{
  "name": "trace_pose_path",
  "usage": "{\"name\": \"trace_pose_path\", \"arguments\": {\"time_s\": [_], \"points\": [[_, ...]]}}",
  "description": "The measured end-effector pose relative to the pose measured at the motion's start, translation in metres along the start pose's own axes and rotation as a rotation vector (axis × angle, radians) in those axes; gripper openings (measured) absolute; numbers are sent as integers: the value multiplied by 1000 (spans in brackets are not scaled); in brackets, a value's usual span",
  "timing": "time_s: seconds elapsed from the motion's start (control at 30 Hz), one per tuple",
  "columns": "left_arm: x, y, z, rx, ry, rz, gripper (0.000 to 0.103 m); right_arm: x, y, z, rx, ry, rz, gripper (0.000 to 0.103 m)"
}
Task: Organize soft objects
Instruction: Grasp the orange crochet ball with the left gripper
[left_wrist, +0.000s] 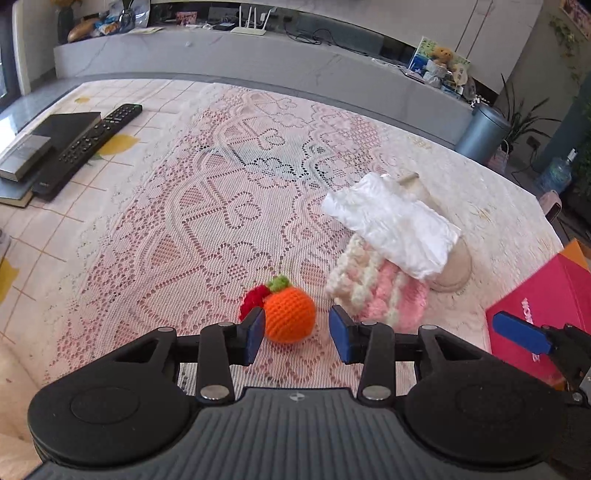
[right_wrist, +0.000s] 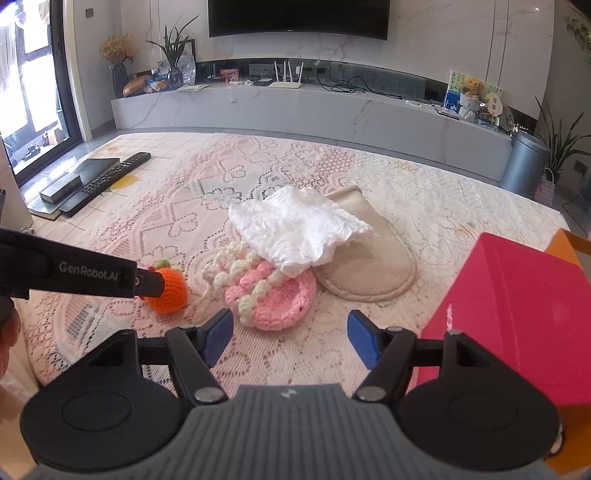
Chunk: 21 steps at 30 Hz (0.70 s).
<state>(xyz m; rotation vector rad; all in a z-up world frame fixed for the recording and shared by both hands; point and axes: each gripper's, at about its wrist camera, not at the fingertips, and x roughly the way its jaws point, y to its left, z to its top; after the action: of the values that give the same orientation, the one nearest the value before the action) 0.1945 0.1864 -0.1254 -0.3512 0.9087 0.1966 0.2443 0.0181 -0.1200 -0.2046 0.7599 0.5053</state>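
Note:
An orange crocheted ball (left_wrist: 289, 315) with a green top and a red bit lies on the lace cloth. My left gripper (left_wrist: 297, 338) is open around it, the left pad touching it, the right pad apart. The ball also shows in the right wrist view (right_wrist: 168, 291). A pink and cream crocheted piece (right_wrist: 267, 299) lies under a crumpled white cloth (right_wrist: 295, 229), which also covers a beige slipper (right_wrist: 373, 266). My right gripper (right_wrist: 290, 338) is open and empty just short of the pink piece.
A pink box (right_wrist: 517, 317) with an orange one behind stands at the right. A black remote (left_wrist: 88, 142), a black box and a silver box lie at the far left of the table. A grey cabinet runs behind.

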Motion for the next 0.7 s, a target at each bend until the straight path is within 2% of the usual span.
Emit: {"name": "trace_pose_path", "arguments": {"time_s": [0.1, 0.27, 0.53, 0.6, 0.67, 0.7], "points": [[12, 4, 1, -23, 25, -3, 48, 10, -2, 4, -7, 2, 5, 68], [15, 7, 3, -40, -12, 3, 51, 21, -3, 10, -24, 1, 16, 68], [26, 3, 10, 7, -37, 77, 52, 30, -1, 23, -86, -31, 18, 68], [30, 7, 11, 3, -29, 97, 47, 32, -3, 29, -99, -50, 25, 68], [29, 11, 13, -16, -35, 85, 47, 36, -4, 37, -108, -69, 22, 71], [28, 12, 13, -20, -42, 82, 47, 40, -4, 41, -112, -72, 19, 79]]}}
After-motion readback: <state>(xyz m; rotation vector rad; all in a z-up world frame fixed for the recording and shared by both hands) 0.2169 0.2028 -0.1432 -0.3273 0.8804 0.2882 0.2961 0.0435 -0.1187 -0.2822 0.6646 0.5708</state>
